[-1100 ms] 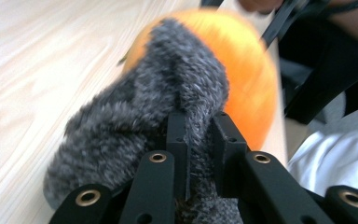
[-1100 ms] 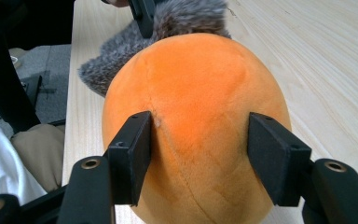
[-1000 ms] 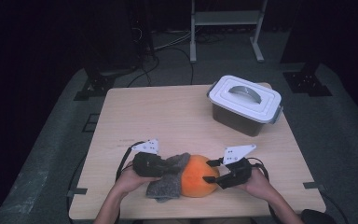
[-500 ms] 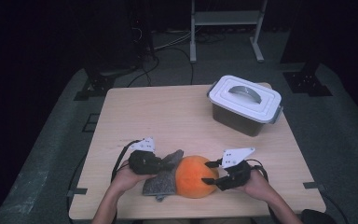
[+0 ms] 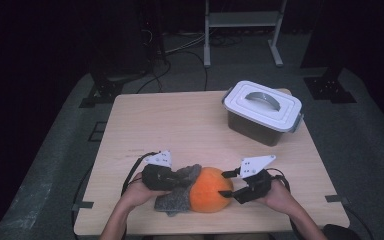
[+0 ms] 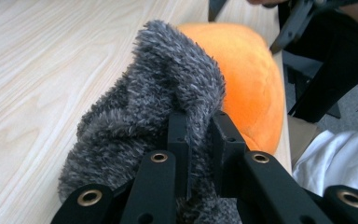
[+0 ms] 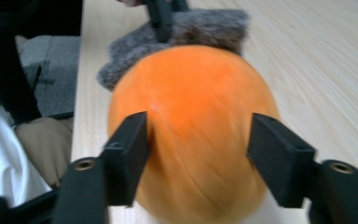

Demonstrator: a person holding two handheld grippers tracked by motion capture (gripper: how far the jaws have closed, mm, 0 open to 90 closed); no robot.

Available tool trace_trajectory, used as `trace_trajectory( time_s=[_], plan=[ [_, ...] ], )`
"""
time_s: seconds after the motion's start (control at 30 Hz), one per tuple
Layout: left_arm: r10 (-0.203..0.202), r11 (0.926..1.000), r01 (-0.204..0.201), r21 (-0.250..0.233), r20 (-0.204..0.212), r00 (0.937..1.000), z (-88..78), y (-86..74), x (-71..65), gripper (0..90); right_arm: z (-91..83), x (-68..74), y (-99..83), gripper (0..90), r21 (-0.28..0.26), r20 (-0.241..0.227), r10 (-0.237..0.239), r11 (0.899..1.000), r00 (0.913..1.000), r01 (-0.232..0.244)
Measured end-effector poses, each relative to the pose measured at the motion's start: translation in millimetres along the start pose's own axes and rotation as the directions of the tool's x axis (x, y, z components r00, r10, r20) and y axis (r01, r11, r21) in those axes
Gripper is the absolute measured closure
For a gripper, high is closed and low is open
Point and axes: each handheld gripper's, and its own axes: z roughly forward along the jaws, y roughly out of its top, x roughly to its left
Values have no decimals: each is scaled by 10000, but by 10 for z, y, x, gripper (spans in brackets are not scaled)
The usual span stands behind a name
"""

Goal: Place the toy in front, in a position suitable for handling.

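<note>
While the orange ball (image 5: pixel 210 189) sits at the near edge of the surface (image 5: pixel 180 125), toward six o'clock in the high view, a grey fuzzy cloth (image 5: pixel 176 199) lies against its nine o'clock side. The left tool (image 6: pixel 199 128) is pinched tight on a fold of that cloth. The right tool (image 7: pixel 198 144) straddles the ball from three o'clock, its jaws having just been opening; the near jaw touches the skin, the far one seems to stand just off it, so this looks like no firm grip. The risk, as I judge it: with the right tool loose, a tug on the cloth could roll the ball off the near edge. A lidded storage box (image 5: pixel 263 111) stands well apart at one o'clock.
</note>
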Motion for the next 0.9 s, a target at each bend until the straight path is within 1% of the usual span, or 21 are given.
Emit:
trace_trajectory(
  time_s=[0.03, 0.07, 0.13, 0.17, 0.2, 0.23, 0.27, 0.3, 0.37, 0.47, 0.53, 0.57, 0.63, 0.7, 0.77, 0.8, 0.9],
  plan=[
    [-50, 10000, 50, -6, 30, 10000, -6, -3, 5, 803, -6, -32, -10, 327, 98, 100, 171, 9998, 9998, -172],
    [-62, 10000, 63, -58, 54, 10000, -4, -3, 7, 803, -1, -52, -27, 309, 186, 88, 298, 9994, 9995, -299],
    [-68, 9998, 70, -168, 123, 9999, 1, 9, 9, 803, 36, -85, -63, 286, 391, -97, 660, 9971, 9978, -655],
    [-40, 9998, 42, -182, 100, 9999, -1, 17, 12, 803, 69, -94, -85, 303, 419, -116, 822, 9958, 9965, -817],
    [-97, 9996, 99, -272, 74, 9999, -8, 23, 14, 805, 85, -84, -93, 347, 372, -93, 954, 9948, 9954, -950],
    [-141, 9992, 143, -376, 49, 9999, -22, 28, 20, 806, 92, -72, -92, 422, 281, -38, 892, 9956, 9960, -891],
    [-158, 9986, 161, -512, 45, 9999, -39, 39, 19, 807, 83, -55, -81, 494, 207, 114, 665, 9976, 9977, -667],
    [-136, 9976, 141, -672, 84, 9999, -55, 55, 13, 808, 69, -35, -59, 522, 111, 290, 449, 9989, 9986, -453],
    [48, 9957, -30, -923, 189, 9998, -80, 104, -22, 808, 56, -10, -9, 530, -30, 553, 252, 9997, 9982, -251],
    [224, 9924, -169, -1222, 437, 9988, -87, 157, -77, 807, 82, 40, 46, 531, -104, 674, 44, 9999, 9977, -37],
    [310, 9939, -265, -1069, 407, 9987, -66, 163, -92, 807, 95, 58, 46, 541, 6, 661, -182, 9998, 9976, 182],
    [263, 9960, -241, -860, 252, 9993, -52, 146, -74, 807, 94, 53, 39, 548, 34, 675, -234, 9997, 9974, 232],
    [231, 9980, -227, -590, 59, 9997, -44, 106, -40, 808, 81, 33, 19, 563, 36, 575, -91, 10000, 9983, 89],
    [-19, 9991, 17, -432, -49, 10000, -60, 51, 14, 808, 69, 26, 17, 569, 42, 569, -122, 9999, 9983, 120],
    [-119, 9998, 114, -169, -252, 9996, -73, 3, 53, 807, 63, 20, 13, 570, 5, 566, -90, 10000, 9984, 90],
    [-194, 9997, 190, -138, -284, 9994, -74, -20, 71, 807, 60, 17, 9, 570, 2, 581, -36, 10000, 9983, 36],
    [-353, 9989, 346, -318, -204, 9992, -73, -26, 87, 808, 63, 9, 8, 570, -37, 608, 102, 9999, 9981, -100]
  ],
)
